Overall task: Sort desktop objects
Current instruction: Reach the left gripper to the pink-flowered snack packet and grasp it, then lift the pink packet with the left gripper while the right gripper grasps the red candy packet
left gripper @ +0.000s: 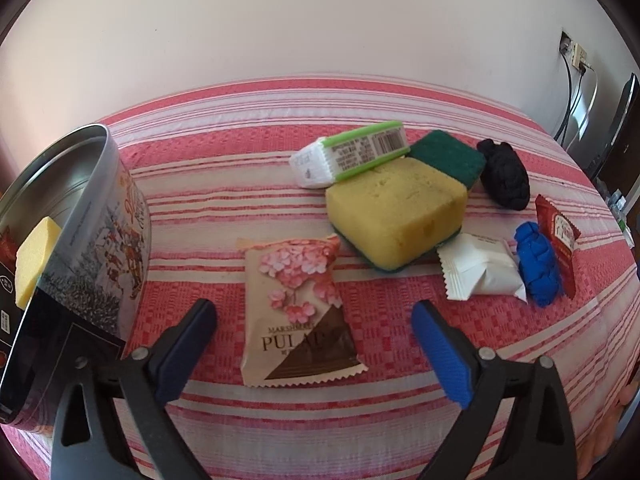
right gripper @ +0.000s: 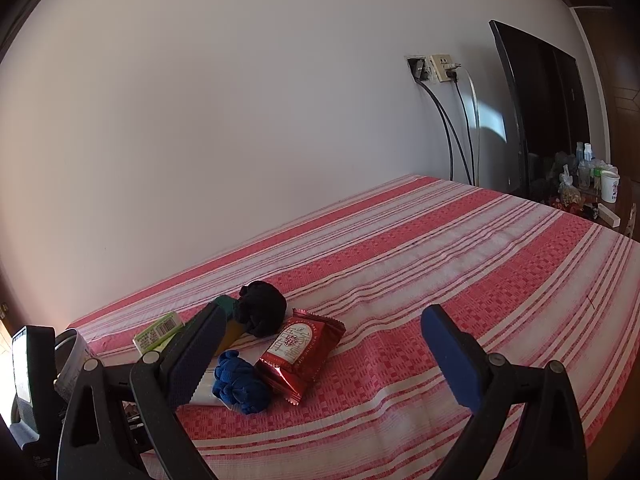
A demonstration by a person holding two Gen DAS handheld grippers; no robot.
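Pink-blossom marshmallow packet (left gripper: 298, 312) lies flat between your left gripper (left gripper: 316, 344) jaws, spread wide and empty; lower squarely, pinch its crinkly sides gently, while the right gripper (right gripper: 324, 354) hangs agape beside the red packet (right gripper: 300, 354).

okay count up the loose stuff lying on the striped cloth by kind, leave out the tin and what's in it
Snack packets: 3, the pink, white and red ones
Sponges: 2, yellow and green
Knotted cloth bundles: 2, black and blue
White-and-green box: 1
Total: 8
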